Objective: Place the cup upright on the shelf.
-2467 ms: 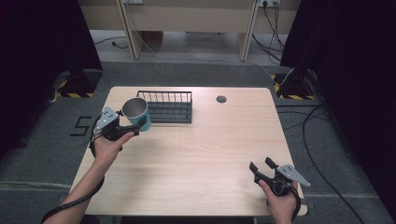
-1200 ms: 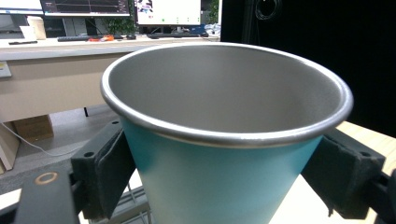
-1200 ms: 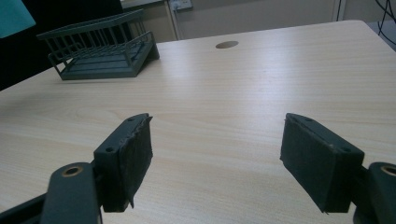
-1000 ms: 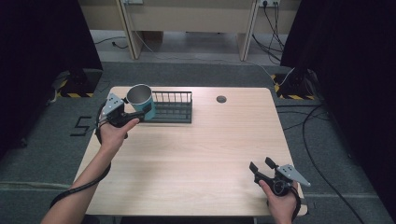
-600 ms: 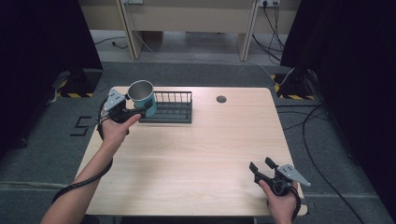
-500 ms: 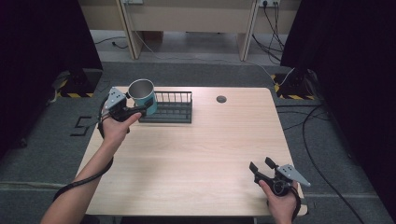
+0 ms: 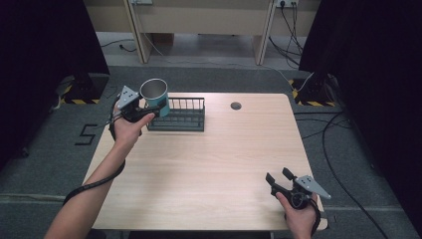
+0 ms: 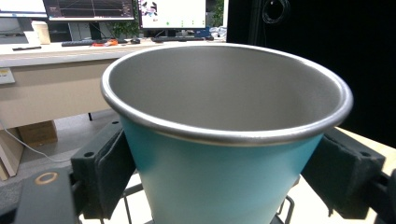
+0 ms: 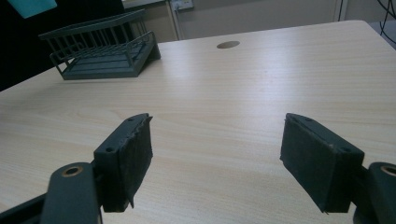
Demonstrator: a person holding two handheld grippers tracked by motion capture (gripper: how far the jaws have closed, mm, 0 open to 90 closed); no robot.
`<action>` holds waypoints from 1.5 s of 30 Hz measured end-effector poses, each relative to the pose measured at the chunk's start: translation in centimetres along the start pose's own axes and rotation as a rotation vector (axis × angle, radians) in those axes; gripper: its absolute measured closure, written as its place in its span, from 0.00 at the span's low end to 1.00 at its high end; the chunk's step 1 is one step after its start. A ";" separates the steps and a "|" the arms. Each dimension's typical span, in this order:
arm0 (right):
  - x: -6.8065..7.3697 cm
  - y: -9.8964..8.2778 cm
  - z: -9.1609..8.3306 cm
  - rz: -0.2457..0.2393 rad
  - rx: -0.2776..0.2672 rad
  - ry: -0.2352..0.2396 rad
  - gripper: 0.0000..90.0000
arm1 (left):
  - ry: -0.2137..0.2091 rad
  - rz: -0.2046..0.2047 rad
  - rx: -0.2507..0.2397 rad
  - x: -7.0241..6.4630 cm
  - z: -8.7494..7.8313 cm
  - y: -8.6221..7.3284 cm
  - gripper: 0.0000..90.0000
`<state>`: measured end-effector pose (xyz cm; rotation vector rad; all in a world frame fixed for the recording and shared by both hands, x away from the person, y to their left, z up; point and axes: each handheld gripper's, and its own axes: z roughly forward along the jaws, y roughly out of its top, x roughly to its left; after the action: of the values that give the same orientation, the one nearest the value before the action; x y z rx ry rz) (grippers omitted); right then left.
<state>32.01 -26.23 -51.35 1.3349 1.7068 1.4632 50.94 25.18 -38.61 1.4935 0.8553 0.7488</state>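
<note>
Cup [image 7: 155, 95] up in the air, clamped in the left gripper [image 7: 141, 110] at the far-left corner of the table [image 7: 209, 164], right beside the left end of the wire rack [image 7: 179, 114]. Held upright, mouth to the ceiling, so nothing inside can be tipped and the base stays ready to go down flat. Seen from the left gripper view: teal wall of the cup [image 8: 219, 182] squeezed between both black pads [image 8: 109, 172], grip taken low on the body, well under the steel rim, where the taper gives the pads a firm seat. A bit of rack wire visible just below the cup there, so probably hovering over or at the edge of the rack; exact overlap hard to call. Looks like a set-down into the rack in hand, or a lift clear of it; which of the two cannot be told from this alone.

Right gripper [image 7: 278, 180] parked low at the near-right corner, well apart from the action, jaws spread wide with nothing between them. Right gripper view confirms it: bare wood between the two pads, rack [image 9: 100, 46] far off across the table. Sensible spot for an idle hand, out of the path and free to steady the rack if needed.
</note>
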 end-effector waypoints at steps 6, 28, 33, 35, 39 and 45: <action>0.0 0.0 0.0 -0.001 0.001 0.001 0.29 | 0.010 0.008 0.006 0.1 1.0 0.3 0.17; 0.0 0.0 0.0 0.002 -0.001 0.003 0.29 | 0.045 0.000 0.075 0.4 5.3 -1.0 0.17; 0.0 0.0 -0.1 0.005 -0.003 0.005 0.29 | 0.049 -0.021 0.096 0.4 6.3 -1.6 0.17; 0.0 0.0 -0.1 0.005 -0.002 0.005 0.29 | 0.049 -0.025 0.101 0.4 6.5 -1.8 0.17; 0.0 0.0 0.0 0.003 -0.002 0.006 0.29 | 0.052 -0.028 0.111 0.2 7.0 -2.1 0.17; 0.0 0.0 0.0 0.002 -0.001 0.006 0.29 | 0.054 -0.034 0.125 -0.1 7.8 -2.5 0.17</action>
<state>31.97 -26.24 -51.35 1.3339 1.7090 1.4702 57.23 21.13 -41.78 1.5709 0.9806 0.7244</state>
